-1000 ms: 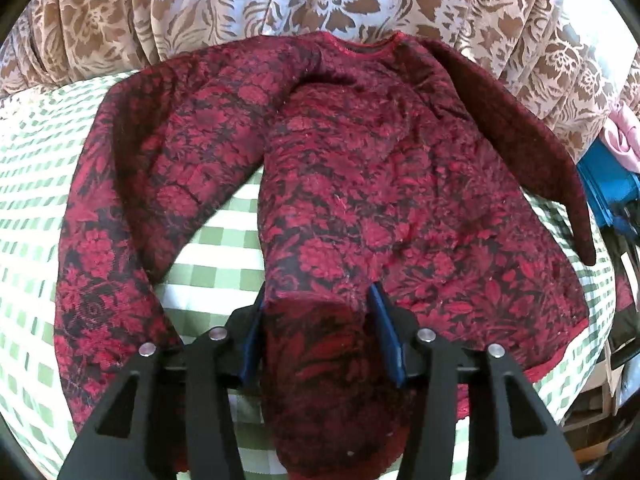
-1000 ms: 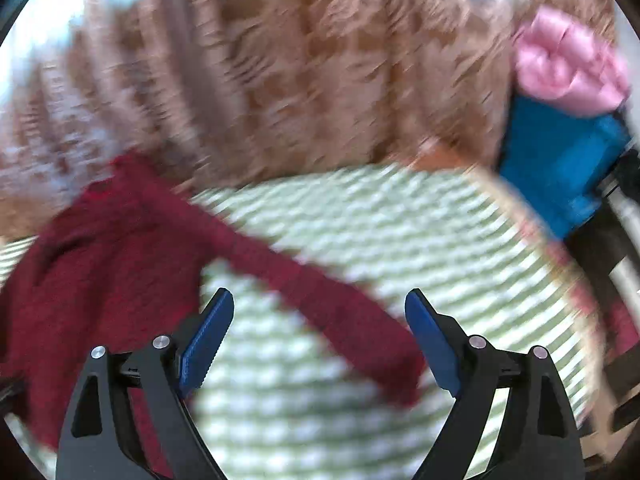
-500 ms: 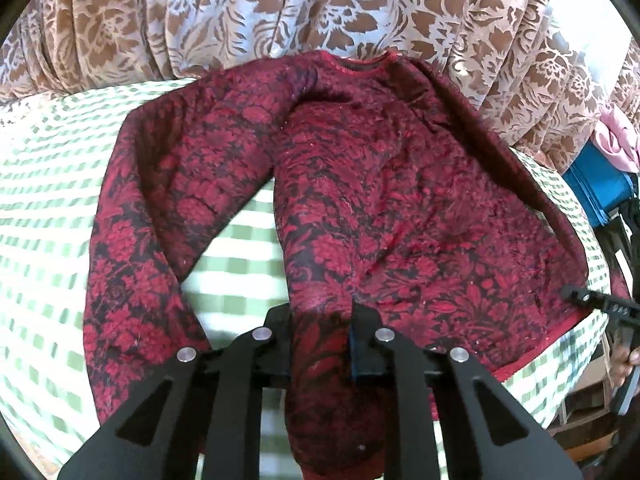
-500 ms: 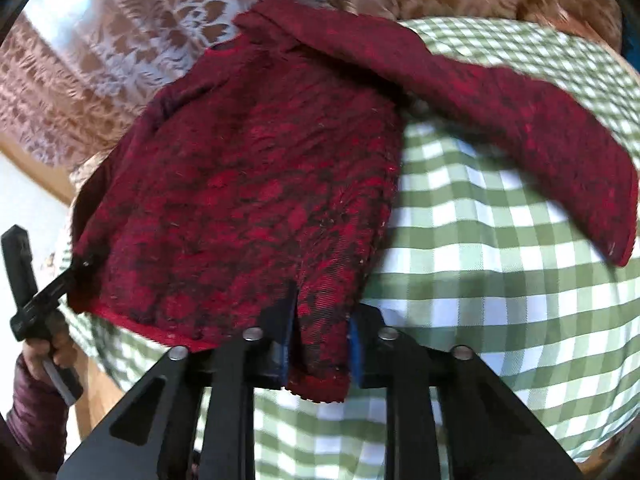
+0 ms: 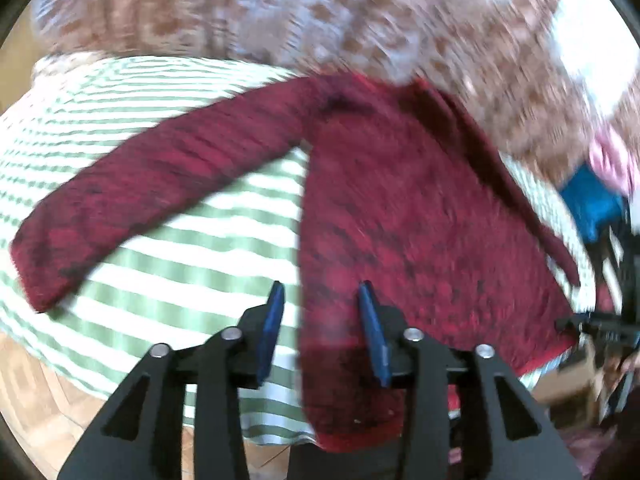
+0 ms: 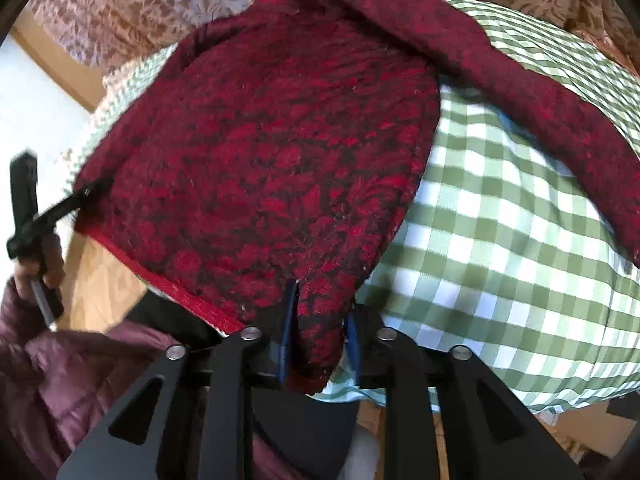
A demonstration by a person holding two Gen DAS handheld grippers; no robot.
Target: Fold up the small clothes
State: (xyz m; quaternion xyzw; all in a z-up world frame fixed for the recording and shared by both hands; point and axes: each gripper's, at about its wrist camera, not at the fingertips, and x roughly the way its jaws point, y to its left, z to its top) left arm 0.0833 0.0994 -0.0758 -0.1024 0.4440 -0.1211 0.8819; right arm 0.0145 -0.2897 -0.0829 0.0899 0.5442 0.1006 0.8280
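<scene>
Green-check cloth (image 6: 500,216) over a rounded table, floral curtain (image 6: 120,8) behind; the left view is badly motion-blurred.

The sweater (image 6: 272,152) is laid flat on the cloth, neck toward the curtain, hem toward the operator and hanging just past the near table edge. Long axis runs straight away from both tools. In the right view one sleeve (image 6: 520,92) is spread out to the right over the checks; in the left view the other sleeve (image 5: 160,184) is spread out to the left.

Right gripper (image 6: 318,328): jaws nearly together, clamped on the near right hem corner, fabric pinched between the blue pads (image 6: 289,320).

Left gripper (image 5: 322,328): blue pads (image 5: 370,332) are seen apart, with the left hem corner lying between and over them. Through the blur it cannot be told whether the fabric is actually pinched. From the right view this tool (image 6: 28,208) is seen at the far left hem corner, touching it.

Key relation: both tools sit at the hem end, one per corner, with the whole body lying ahead of them toward the neck. Neither is nearer; the hold is symmetric. Judged step: hem grasp before a hem-to-neck fold, or a lift to square the garment. Sleeves are not yet folded in, so the task is judged early. Risk: a loose left grip would skew the fold.
</scene>
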